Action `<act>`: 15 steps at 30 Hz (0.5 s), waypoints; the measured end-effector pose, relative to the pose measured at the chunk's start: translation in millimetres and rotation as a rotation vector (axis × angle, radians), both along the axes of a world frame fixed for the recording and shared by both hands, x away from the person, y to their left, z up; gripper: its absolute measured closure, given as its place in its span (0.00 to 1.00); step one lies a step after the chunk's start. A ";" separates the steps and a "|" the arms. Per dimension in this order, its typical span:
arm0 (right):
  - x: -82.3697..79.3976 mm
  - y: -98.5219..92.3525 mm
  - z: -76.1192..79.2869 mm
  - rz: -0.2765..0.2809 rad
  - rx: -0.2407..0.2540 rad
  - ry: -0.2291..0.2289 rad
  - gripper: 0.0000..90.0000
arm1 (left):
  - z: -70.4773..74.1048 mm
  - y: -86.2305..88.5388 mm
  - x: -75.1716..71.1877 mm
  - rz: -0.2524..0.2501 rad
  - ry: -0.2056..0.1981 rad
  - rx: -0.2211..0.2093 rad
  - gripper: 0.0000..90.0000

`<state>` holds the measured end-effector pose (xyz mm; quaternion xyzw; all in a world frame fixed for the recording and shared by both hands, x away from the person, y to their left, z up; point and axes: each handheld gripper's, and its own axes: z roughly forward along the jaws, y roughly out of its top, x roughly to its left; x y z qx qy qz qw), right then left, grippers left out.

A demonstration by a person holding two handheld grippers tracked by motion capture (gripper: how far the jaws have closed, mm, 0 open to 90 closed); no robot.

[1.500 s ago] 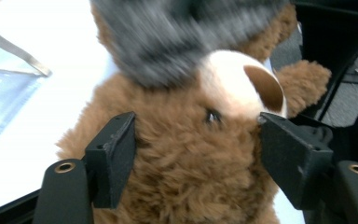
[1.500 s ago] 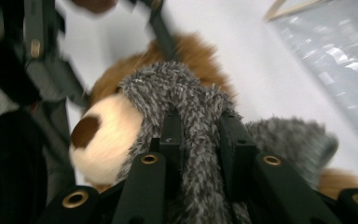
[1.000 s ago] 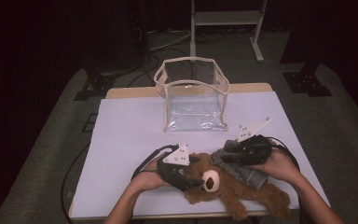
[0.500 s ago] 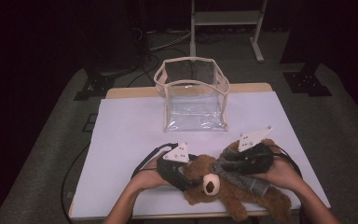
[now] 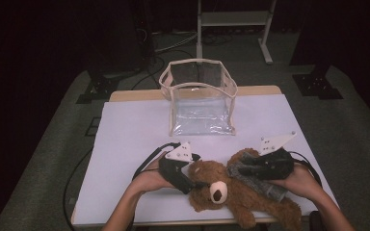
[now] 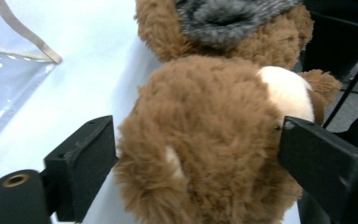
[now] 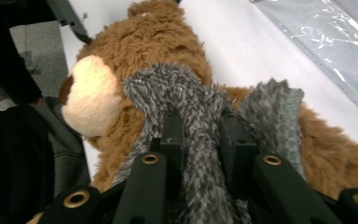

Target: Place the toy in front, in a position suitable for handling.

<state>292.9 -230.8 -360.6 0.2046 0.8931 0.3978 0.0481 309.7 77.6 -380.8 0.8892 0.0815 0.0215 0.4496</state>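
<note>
Our left gripper [image 6: 193,158] has just been opening, its jaws wide around the teddy bear's [image 5: 231,192] head. Our right gripper [image 7: 200,135] pinches its grey scarf [image 7: 200,112]. The high view shows the bear lying before the clear bag [image 5: 200,98].

We see the teddy bear [image 5: 236,195] lying on the surface [image 5: 135,134] at its near edge, right of the middle. The scarf [image 5: 255,175] lies across the bear's right part. Far behind them, near the far edge, stands the clear bag [image 5: 200,98]. The left gripper [image 5: 192,180] sits at the bear's left, straddling its head; the right gripper [image 5: 243,169] lies on the scarf, at the bear's right.
</note>
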 end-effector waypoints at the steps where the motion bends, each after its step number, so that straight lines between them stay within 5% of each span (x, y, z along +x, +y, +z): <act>1: -1.8 -0.6 -0.7 0.001 0.004 0.001 0.81 | -0.3 -0.4 0.7 -0.006 0.008 0.003 0.10; 11: -20.4 -7.0 -6.8 0.008 0.041 -0.003 0.81 | -12.4 -15.2 9.3 -0.086 0.147 0.015 0.06; 15: -19.7 -7.5 -8.4 0.010 0.048 0.003 0.81 | -17.8 -17.8 12.2 -0.140 0.195 0.026 0.22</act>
